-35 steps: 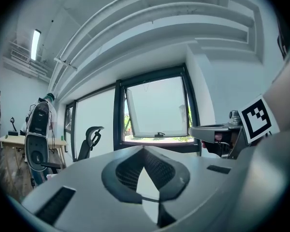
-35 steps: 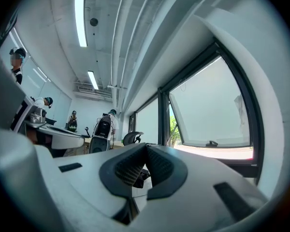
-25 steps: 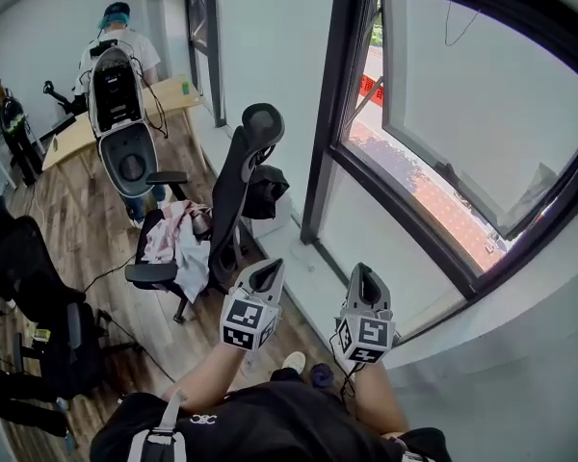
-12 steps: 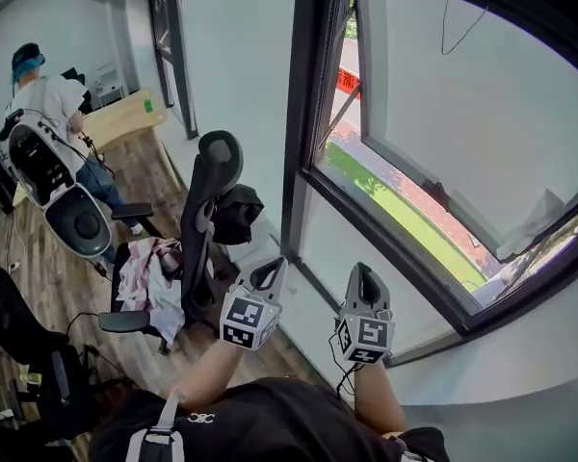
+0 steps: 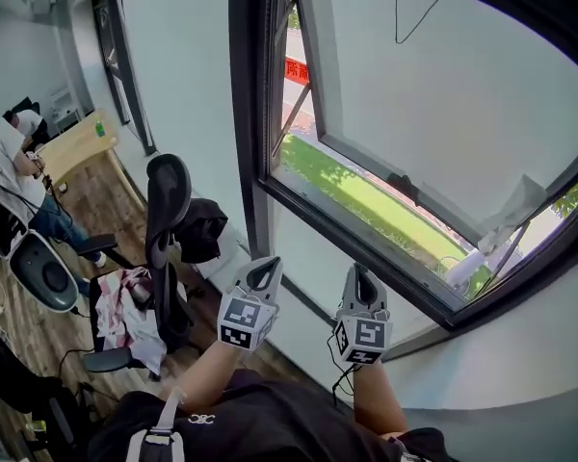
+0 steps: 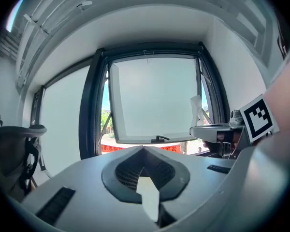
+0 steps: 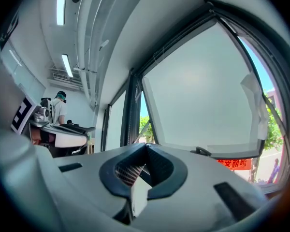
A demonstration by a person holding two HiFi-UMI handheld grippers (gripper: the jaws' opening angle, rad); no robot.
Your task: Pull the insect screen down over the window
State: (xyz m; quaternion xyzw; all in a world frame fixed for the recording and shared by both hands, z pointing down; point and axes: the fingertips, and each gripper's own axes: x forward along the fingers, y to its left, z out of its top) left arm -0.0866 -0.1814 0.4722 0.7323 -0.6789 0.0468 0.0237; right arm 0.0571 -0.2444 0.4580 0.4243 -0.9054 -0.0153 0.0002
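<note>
Two bare forearms reach forward side by side from a black shirt at the bottom of the head view. Each ends in a grey plastic gripper with a black-and-white marker cube facing the camera. The cubes and gripper bodies hide the hands.

At far left, a person in a white top (image 5: 2,147) is cut off by the picture's edge, beside a pale wooden desk (image 5: 77,144). Nearer stands a black high-backed office chair (image 5: 167,183) with pink and white clothes (image 5: 125,304) heaped on its seat.

The left gripper (image 5: 262,266) is held about level and points at the white wall below the sill. Its own view shows the jaws pressed together with nothing between them. Just to its right and apart from it, the right gripper (image 5: 359,273) has the same pose, also with its jaws closed on nothing.

Above and ahead of both is the dark-framed window (image 5: 253,142). Its white-edged glass sash (image 5: 443,94) is tilted outward, and a black handle (image 5: 402,182) sits on the sash's lower rail. A green lawn (image 5: 366,198) shows through the gap.

The insect screen itself cannot be made out. A thin dark cord (image 5: 397,12) hangs from the top of the window, well above both grippers, and its upper end is cut off by the picture's edge. A crumpled white scrap (image 5: 513,208) clings near the sash's right corner; what it is cannot be told.
</note>
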